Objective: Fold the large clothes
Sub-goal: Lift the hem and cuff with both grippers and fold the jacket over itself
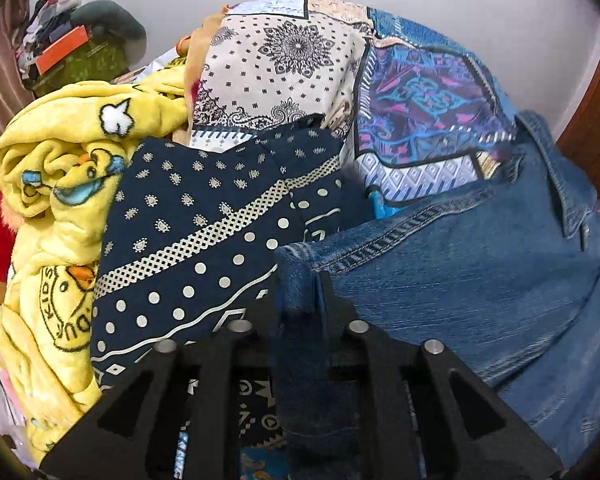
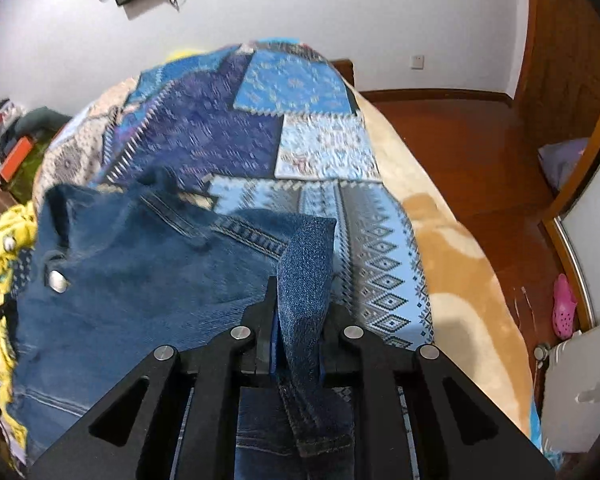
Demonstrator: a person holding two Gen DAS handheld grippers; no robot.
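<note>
A blue denim jacket (image 1: pixel 480 272) lies over the bed, its collar toward the far right in the left wrist view. My left gripper (image 1: pixel 298 296) is shut on a fold of its denim edge. In the right wrist view the jacket (image 2: pixel 140 280) spreads to the left, with metal buttons showing. My right gripper (image 2: pixel 300 300) is shut on another strip of the same jacket, which stands up between the fingers and hangs back toward the camera.
A patchwork patterned bedspread (image 2: pixel 300 128) covers the bed over a beige blanket (image 2: pixel 452 248). A navy dotted cloth (image 1: pixel 200 240) and a yellow duck blanket (image 1: pixel 60 208) lie to the left. Wooden floor (image 2: pixel 460 148) and a pink shoe (image 2: pixel 564 304) are at the right.
</note>
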